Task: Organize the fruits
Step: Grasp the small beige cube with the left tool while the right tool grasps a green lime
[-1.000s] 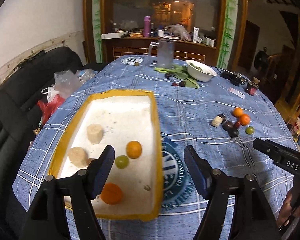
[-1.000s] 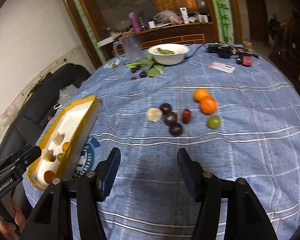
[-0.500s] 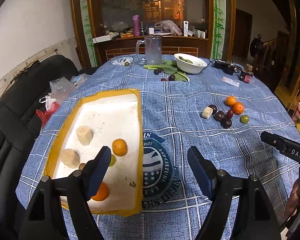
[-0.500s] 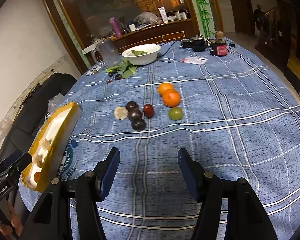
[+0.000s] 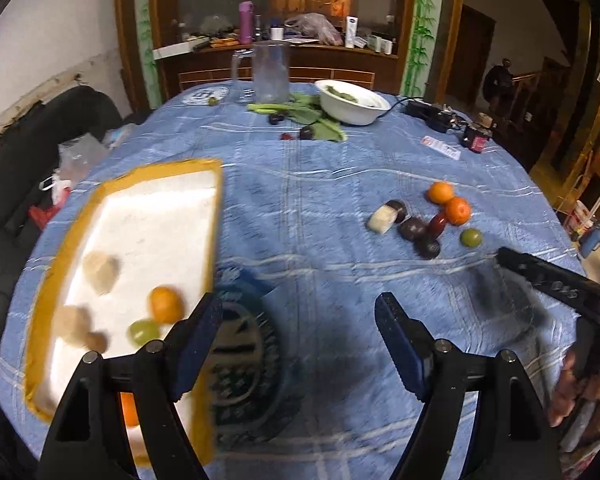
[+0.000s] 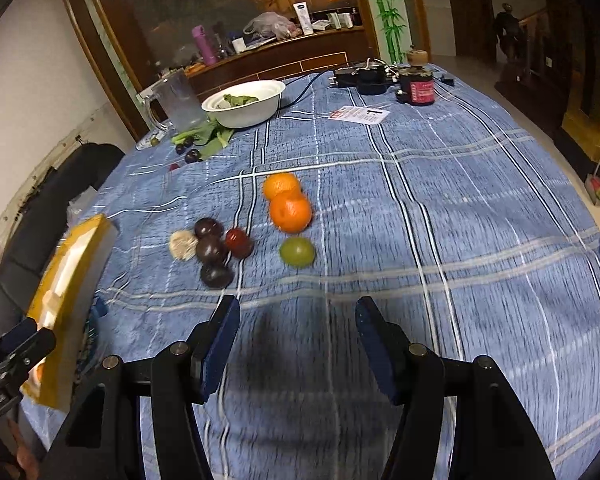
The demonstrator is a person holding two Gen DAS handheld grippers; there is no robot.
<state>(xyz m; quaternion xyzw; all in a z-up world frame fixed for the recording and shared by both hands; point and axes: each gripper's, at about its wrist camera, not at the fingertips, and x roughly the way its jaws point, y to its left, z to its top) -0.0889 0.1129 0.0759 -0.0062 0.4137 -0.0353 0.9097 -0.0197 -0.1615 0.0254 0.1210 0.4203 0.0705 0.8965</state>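
Observation:
A white tray with a yellow rim (image 5: pixel 216 216) lies at the left of the blue checked tablecloth and holds an orange (image 5: pixel 166 304), a green fruit (image 5: pixel 143 331) and pale chunks (image 5: pixel 100 272). A cluster of loose fruit lies mid-table: two oranges (image 6: pixel 290 211), a green fruit (image 6: pixel 297 251), dark plums (image 6: pixel 211 249), a red fruit (image 6: pixel 238 242) and a pale chunk (image 6: pixel 182 244). My left gripper (image 5: pixel 298 326) is open and empty beside the tray's right edge. My right gripper (image 6: pixel 298 328) is open and empty just short of the cluster.
At the far side stand a white bowl (image 6: pixel 244 104) with greens, a clear jug (image 6: pixel 178 98), leafy stalks with small dark fruits (image 6: pixel 192 155), a red jar (image 6: pixel 418 88), a charger and a card. A black sofa (image 5: pixel 28 152) with bags flanks the left.
Both grippers have swung right and forward. The tray has slid left in the left view, and the fruit cluster has come closer and nearer the centre in the right view. Both stay open.

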